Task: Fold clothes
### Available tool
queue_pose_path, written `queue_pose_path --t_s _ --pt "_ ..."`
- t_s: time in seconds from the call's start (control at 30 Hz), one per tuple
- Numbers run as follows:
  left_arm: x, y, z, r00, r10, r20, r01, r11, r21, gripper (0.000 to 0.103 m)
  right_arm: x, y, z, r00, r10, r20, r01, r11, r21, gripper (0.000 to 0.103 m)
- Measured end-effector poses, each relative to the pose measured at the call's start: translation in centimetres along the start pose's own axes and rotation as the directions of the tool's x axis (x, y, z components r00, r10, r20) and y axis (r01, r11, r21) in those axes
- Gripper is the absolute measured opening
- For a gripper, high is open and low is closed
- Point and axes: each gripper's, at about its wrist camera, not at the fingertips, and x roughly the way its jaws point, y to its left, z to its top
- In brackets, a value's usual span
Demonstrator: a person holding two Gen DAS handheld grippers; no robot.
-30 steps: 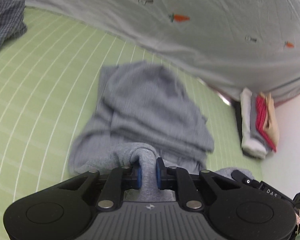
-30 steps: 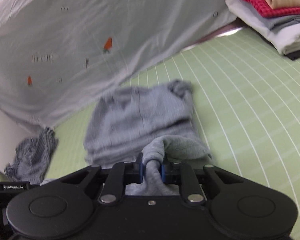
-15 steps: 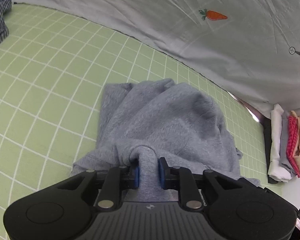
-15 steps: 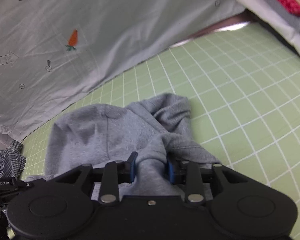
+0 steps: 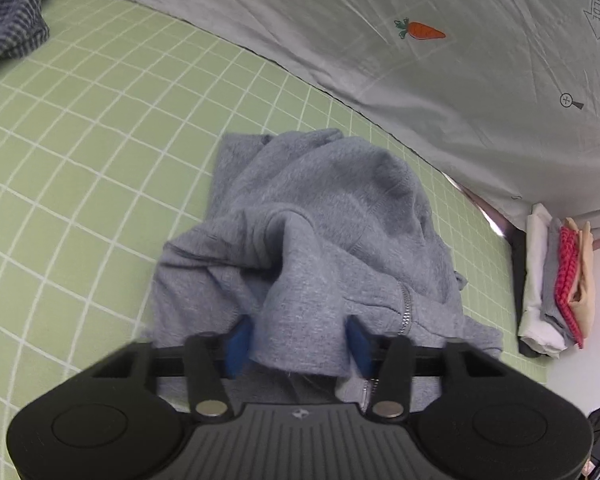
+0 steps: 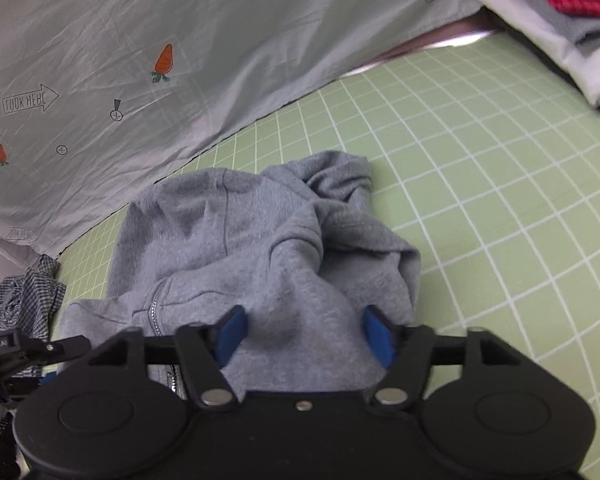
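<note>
Between my left claw [image 5: 298, 340] pads, now spread wide, and my right claw [image 6: 302, 334], jaws opening, sits slack grey hoodie [image 5: 324, 216] that both pinched tight a second ago. Released, it lies bunched on the green grid mat [image 5: 100, 140]; this fold is laid, so I judge smoothing comes next.

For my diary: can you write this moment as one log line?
left claw: closing, hoodie between | right claw: opening, hoodie between | hoodie: bunched on green mat

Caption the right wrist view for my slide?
Right hand-held gripper opening over grey zip hoodie on green grid mat.
</note>
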Motion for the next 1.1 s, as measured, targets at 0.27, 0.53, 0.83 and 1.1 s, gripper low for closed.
queue_pose_path --t_s 0.27,0.53,0.83,1.1 --pt "0.4 -1.0 6.0 0.994 -0.078 0.072 0.076 0.997 0.032 0.006 0.7 0.8 4.2 0.991 0.123 0.045 -0.123 0.992 -0.018 0.010" --pt "0.9 -1.9 13.2 0.959 0.100 0.267 -0.116 0.992 0.048 0.057 2.6 2.1 15.0 0.960 -0.009 0.278 -0.002 0.999 0.040 0.051" --pt "3.8 2.3 6.2 0.973 0.214 0.089 -0.218 0.975 0.037 0.076 5.5 0.7 10.0 0.986 -0.106 0.125 0.115 0.991 -0.067 0.066" --pt "3.7 3.6 6.9 0.979 0.148 0.139 -0.143 0.989 -0.048 0.075 8.2 0.1 8.4 0.993 -0.103 0.063 0.111 0.984 -0.141 0.032"
